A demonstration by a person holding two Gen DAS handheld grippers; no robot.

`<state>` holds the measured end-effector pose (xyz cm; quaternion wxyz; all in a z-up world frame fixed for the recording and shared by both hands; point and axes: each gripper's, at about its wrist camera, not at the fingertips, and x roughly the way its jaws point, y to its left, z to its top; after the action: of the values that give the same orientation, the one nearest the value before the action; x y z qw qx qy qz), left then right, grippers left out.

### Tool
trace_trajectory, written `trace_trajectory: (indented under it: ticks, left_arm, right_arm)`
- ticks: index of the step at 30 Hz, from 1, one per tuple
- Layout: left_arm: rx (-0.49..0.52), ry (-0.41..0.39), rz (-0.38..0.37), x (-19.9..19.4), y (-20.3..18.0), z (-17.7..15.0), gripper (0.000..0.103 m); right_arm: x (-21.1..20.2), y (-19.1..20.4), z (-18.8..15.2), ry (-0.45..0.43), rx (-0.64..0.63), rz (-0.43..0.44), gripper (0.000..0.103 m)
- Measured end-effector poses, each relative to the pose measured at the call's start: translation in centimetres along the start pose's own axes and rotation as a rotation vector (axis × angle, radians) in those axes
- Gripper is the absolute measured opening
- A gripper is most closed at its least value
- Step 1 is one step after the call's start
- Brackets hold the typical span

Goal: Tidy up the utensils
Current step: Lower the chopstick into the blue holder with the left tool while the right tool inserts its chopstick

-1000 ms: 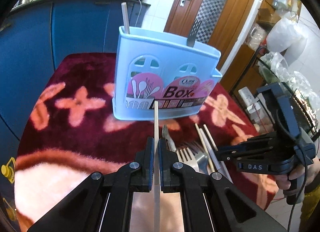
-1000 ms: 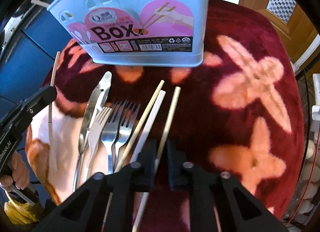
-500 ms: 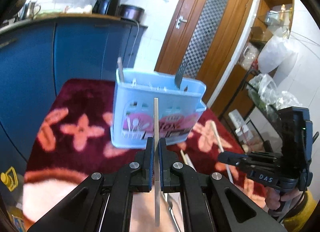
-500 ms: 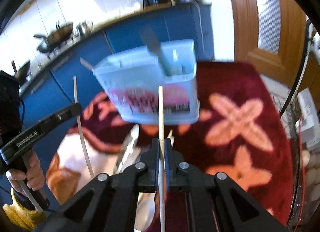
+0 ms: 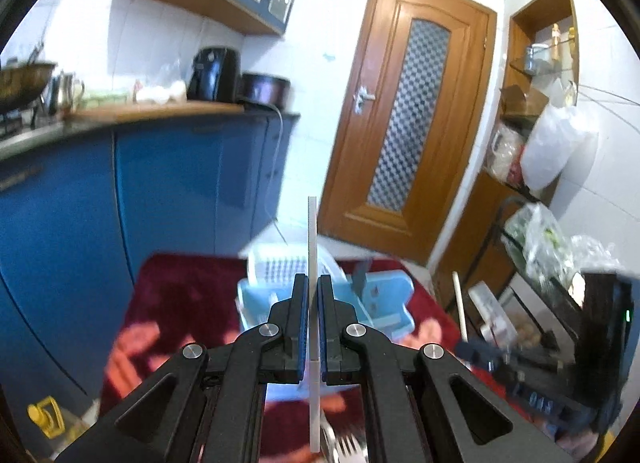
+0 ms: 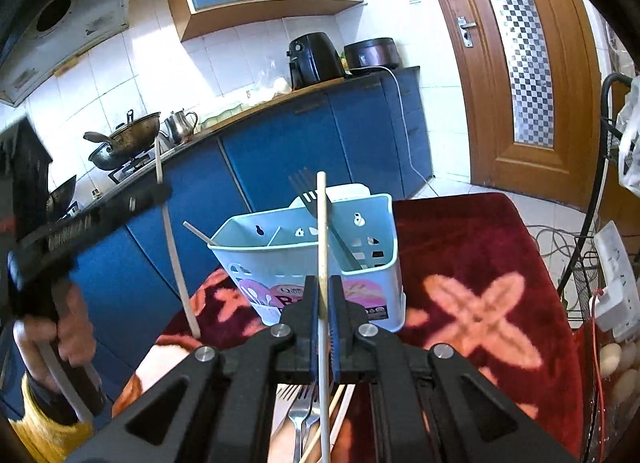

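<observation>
In the left wrist view, the left gripper [image 5: 313, 303] had its fingers [image 5: 301, 319] clamped on a white chopstick [image 5: 312, 247], which stood upright between them, its tip above the fingertips and its lower end reaching down near the bottom of the picture. Behind the chopstick stood the light blue utensil holder [image 5: 384, 303], blurred, on the dark red flowered cloth [image 5: 180, 295] that covered the surface. A dark fork [image 5: 362, 277] stuck up from the holder's right part. At the bottom edge, the tines of a metal fork [image 5: 348, 451] showed on the cloth. To the right, the right gripper [image 5: 520, 367] was in view, blurred, with a pale chopstick [image 5: 460, 303] rising from it.

In the right wrist view, the right gripper [image 6: 324, 303] had its fingers [image 6: 336, 315] clamped on the wooden chopstick [image 6: 322, 231], held upright in front of the utensil holder [image 6: 280, 263]. The holder stood on the cloth [image 6: 472, 263], with the black fork [image 6: 316, 203] leaning in its right compartment and one pale stick [image 6: 198, 233] leaning in its left compartment. Below the fingers, metal forks [image 6: 300, 415] and further chopsticks [image 6: 338, 403] lay on the cloth. At left, a hand [image 6: 68, 327] held the left gripper [image 6: 160, 193], its white chopstick [image 6: 176, 263] slanting down and apart from the holder.
</observation>
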<state>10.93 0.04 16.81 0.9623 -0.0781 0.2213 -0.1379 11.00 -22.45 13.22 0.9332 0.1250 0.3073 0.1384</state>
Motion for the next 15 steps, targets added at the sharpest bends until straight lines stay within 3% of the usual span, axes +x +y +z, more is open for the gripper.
trace_trajectory:
  ticks: [5, 15]
  left_arm:
    - [-0.003, -0.060, 0.043, 0.7, 0.5, 2.6, 0.004]
    - [0.029, -0.140, 0.075, 2.6, 0.2, 4.8, 0.004]
  right_arm:
    - [0.4, -0.6, 0.1, -0.009, 0.018, 0.010, 0.006]
    - [0.6, -1.3, 1.3, -0.061, 0.016, -0.002, 0.006]
